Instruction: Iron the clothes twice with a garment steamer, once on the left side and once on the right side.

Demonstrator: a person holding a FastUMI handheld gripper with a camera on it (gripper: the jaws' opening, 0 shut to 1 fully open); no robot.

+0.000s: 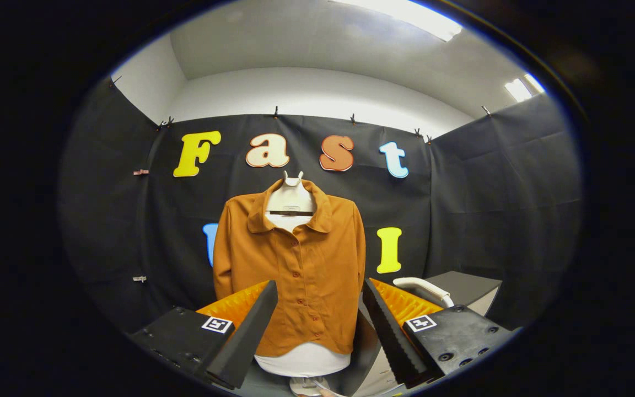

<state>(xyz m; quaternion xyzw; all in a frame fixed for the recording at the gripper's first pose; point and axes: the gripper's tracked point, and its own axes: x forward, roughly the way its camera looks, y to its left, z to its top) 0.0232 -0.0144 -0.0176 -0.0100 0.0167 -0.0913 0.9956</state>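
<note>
Gripper view: two fingers (317,322) spread, grasping nothing, before one orange shirt (295,259) on one white mannequin (291,199).

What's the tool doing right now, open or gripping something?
Tool: open, holding nothing, fingers spread either side of the orange shirt on the mannequin; white steamer handle lies beyond the right finger, untouched.

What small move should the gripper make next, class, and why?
Probably swing right toward the white steamer handle beside the shirt: the gripper is open and empty, and no ironing can start without it.
</note>
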